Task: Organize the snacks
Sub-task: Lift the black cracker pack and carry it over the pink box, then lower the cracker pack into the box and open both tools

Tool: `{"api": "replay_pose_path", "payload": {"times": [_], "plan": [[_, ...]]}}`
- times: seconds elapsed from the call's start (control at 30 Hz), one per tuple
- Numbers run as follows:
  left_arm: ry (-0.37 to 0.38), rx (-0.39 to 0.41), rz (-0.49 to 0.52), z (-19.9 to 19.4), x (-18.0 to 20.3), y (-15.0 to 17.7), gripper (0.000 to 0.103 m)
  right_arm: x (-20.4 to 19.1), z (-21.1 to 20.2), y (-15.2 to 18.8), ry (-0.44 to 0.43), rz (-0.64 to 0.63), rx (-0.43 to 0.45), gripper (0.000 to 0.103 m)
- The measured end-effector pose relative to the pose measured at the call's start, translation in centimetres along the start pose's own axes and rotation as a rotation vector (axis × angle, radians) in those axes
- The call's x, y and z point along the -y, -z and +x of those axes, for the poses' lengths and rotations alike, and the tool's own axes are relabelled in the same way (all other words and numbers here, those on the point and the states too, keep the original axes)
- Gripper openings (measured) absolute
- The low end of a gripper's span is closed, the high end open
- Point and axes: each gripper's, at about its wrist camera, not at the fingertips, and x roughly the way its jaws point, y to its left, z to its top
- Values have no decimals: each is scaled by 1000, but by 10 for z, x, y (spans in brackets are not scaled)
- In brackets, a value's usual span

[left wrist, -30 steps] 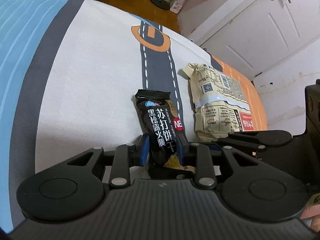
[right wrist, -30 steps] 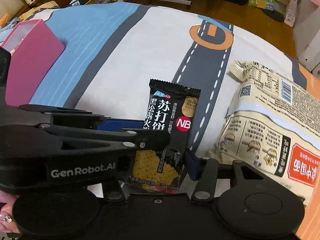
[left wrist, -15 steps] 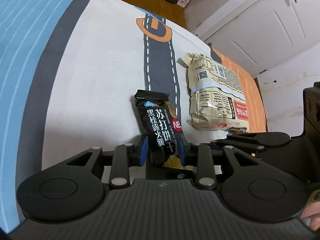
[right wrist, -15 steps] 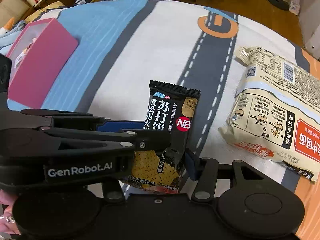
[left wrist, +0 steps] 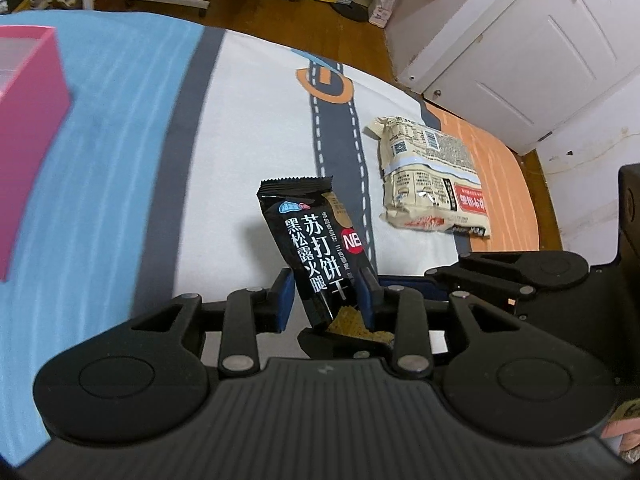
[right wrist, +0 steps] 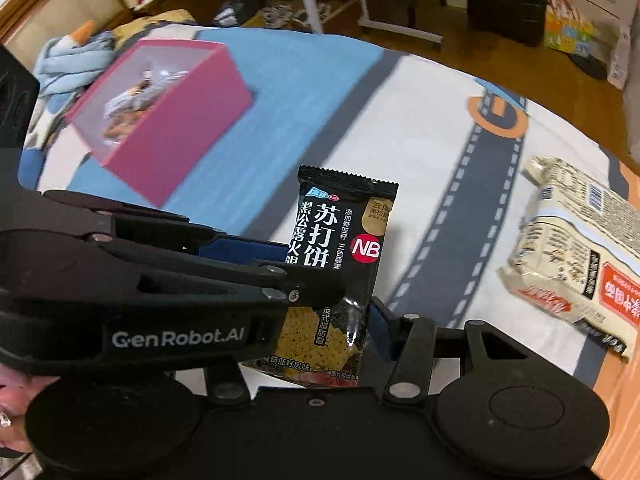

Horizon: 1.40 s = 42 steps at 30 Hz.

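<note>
A black cracker packet with white characters hangs above the bed. Both grippers grip its lower half. My left gripper is shut on it, a blue pad on each side, and the packet leans left in that view. My right gripper is shut on it too. Its right pad presses on the packet's edge, while its left finger is hidden behind the left gripper's fingers, which cross in from the left. A pink box holding several snacks stands on the blue stripe, up and to the left.
A beige noodle bag lies flat on the bed to the right, by the orange strip. The sheet has a printed road. The pink box shows at the left edge. A white door and wooden floor lie beyond.
Both grippers have risen with the black packet still between them, so the bed looks farther away. The pink box has come into the left wrist view and shows more fully in the right.
</note>
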Motion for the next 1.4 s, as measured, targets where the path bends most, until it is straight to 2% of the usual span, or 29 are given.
{"api": "replay_pose_path", "payload": {"times": [0.23, 0.47, 0.7, 1.0, 1.17, 1.4], "plan": [[-26, 38, 4, -57, -11, 25, 31, -55, -23, 8, -11, -98, 23, 58], [-49, 156, 13, -121, -31, 37, 31, -112, -49, -2, -1, -196, 103, 58], [-63, 235, 5, -164, -68, 23, 32, -157, -51, -34, 9, -267, 168, 58], [-67, 258, -42, -172, -140, -22, 35, -188, -15, -91, -27, -234, 187, 58], [-63, 268, -123, -161, -187, -35, 36, -205, 18, -117, -33, -237, 160, 58], [-96, 313, -171, -146, -232, -44, 38, -218, 58, -144, -49, -205, 155, 58]]}}
